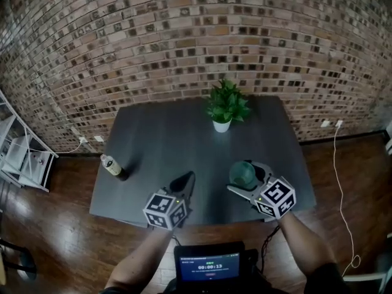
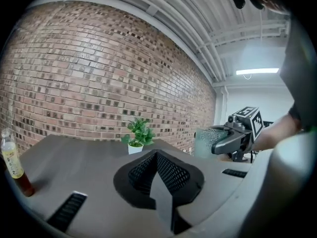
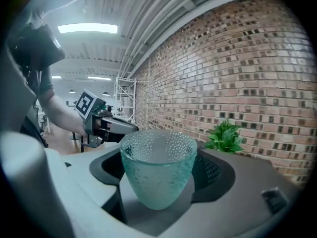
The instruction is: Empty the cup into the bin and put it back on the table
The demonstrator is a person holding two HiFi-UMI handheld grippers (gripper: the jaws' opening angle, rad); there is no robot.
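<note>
The right gripper [image 1: 248, 177] grips the cup [image 3: 158, 168], a pale green, dimpled glass, upright between its two jaws, one on each side of its wall. In the head view the cup sits in the lower right of the frame, above the near right part of the dark table [image 1: 165, 139]; whether its base touches the tabletop is hard to tell. The left gripper [image 2: 157, 156], lower centre in the head view, has its jaws pressed together with nothing between them. A potted plant [image 1: 225, 106] stands at the table's far edge, upper centre. A bottle [image 1: 113, 166] stands at the left edge.
</note>
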